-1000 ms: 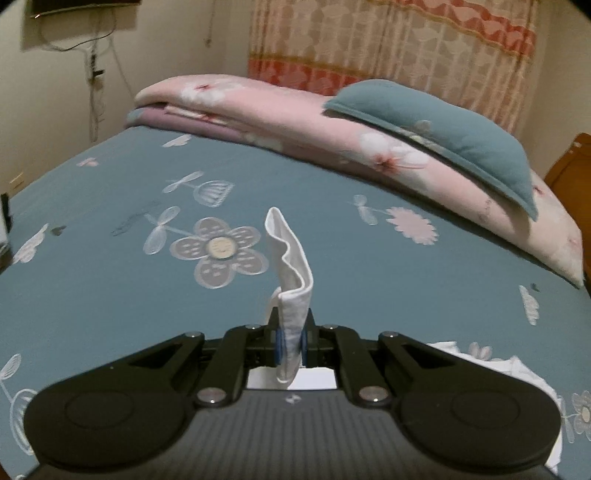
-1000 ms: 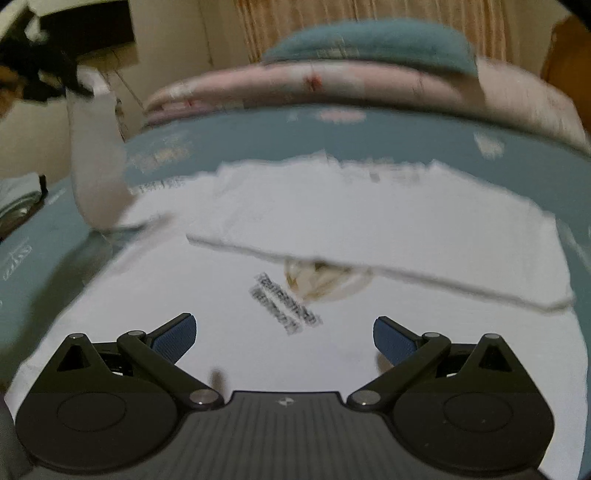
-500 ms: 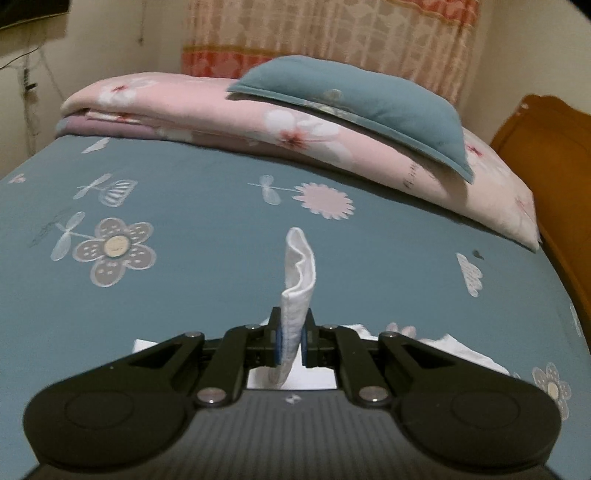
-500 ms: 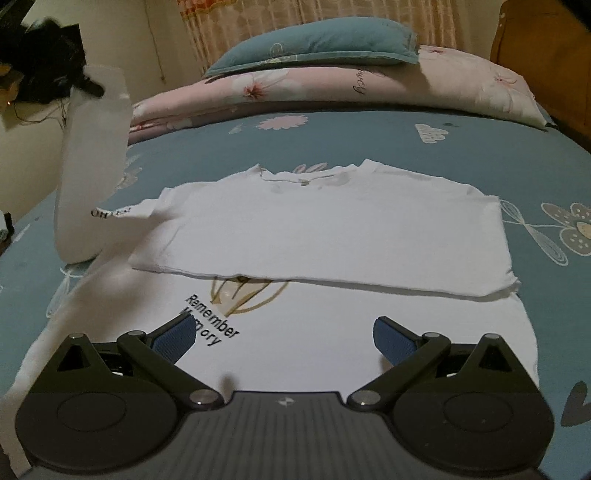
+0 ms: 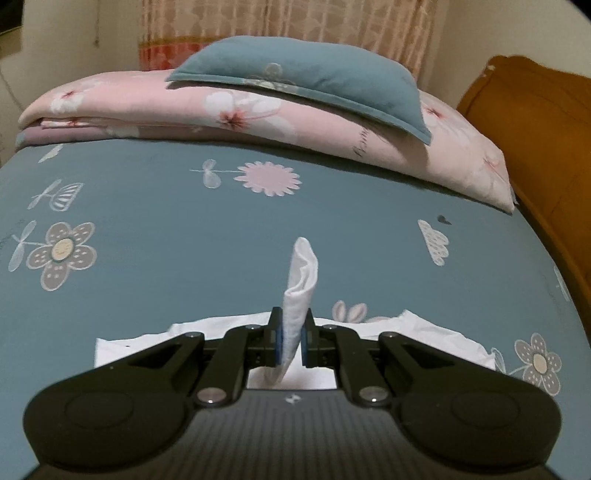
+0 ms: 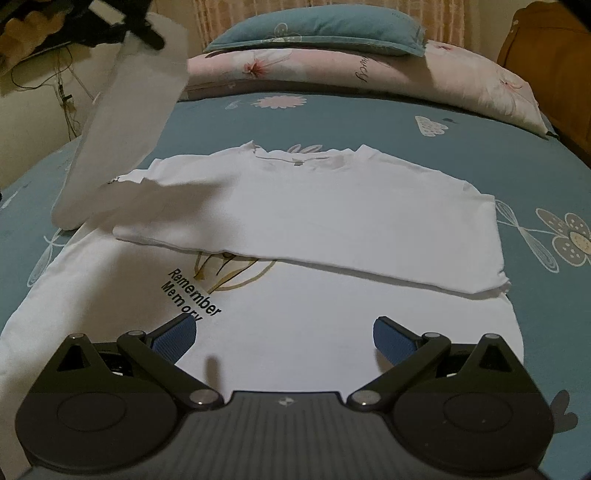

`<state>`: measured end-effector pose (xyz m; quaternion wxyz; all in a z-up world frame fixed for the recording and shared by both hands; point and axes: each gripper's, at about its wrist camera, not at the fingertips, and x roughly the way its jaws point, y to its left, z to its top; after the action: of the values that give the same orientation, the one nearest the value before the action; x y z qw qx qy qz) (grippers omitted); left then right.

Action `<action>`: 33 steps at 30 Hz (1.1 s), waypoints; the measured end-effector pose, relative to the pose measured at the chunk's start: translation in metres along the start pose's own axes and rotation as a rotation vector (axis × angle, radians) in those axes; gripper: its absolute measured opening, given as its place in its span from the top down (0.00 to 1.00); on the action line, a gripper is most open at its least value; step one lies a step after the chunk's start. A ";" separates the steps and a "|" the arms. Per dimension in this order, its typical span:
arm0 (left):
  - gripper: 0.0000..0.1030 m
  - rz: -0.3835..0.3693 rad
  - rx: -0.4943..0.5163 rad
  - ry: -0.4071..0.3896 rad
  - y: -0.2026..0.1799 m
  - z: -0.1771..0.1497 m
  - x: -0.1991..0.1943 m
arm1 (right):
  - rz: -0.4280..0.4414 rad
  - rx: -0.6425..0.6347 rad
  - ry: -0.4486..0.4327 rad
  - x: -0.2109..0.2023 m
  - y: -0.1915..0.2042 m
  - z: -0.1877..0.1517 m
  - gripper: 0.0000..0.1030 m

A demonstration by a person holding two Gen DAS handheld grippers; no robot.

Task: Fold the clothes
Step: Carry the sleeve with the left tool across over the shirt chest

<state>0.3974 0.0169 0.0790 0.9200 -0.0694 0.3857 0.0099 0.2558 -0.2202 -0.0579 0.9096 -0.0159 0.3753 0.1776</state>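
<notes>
A white T-shirt (image 6: 317, 206) with a printed "Remember Memory" design lies flat on the teal bed sheet (image 6: 369, 114), its right side folded across the middle. My left gripper (image 5: 293, 341) is shut on a pinched fold of the shirt's fabric (image 5: 301, 273), which stands up between the pads. From the right wrist view the same left gripper (image 6: 144, 31) is seen at upper left, lifting the shirt's left sleeve (image 6: 122, 136) off the bed. My right gripper (image 6: 284, 334) hovers open over the shirt's lower part, nothing between its fingers.
A folded pink floral quilt (image 5: 258, 114) with a teal pillow (image 5: 306, 81) on top lies across the far end of the bed. A wooden headboard (image 5: 535, 147) stands at the right. A curtain (image 5: 288, 22) hangs behind.
My left gripper has carried the pinched sleeve to the right, over the shirt; more of the shirt's edge now shows below it. The right gripper stayed open and has settled over the shirt.
</notes>
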 end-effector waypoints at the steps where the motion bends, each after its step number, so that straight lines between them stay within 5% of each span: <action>1: 0.93 -0.004 0.008 0.002 -0.006 0.000 0.002 | -0.002 -0.004 0.000 0.000 0.000 0.000 0.00; 19: 0.93 -0.094 0.091 0.055 -0.085 -0.005 0.048 | -0.008 0.033 -0.014 -0.004 -0.020 -0.002 0.00; 33: 0.93 -0.168 0.207 0.137 -0.148 -0.044 0.082 | -0.015 0.074 -0.034 -0.013 -0.039 -0.004 0.00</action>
<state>0.4346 -0.1384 0.0080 0.8914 -0.0067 0.4392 -0.1119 0.2582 -0.2616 -0.0558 0.9171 0.0179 0.3661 0.1569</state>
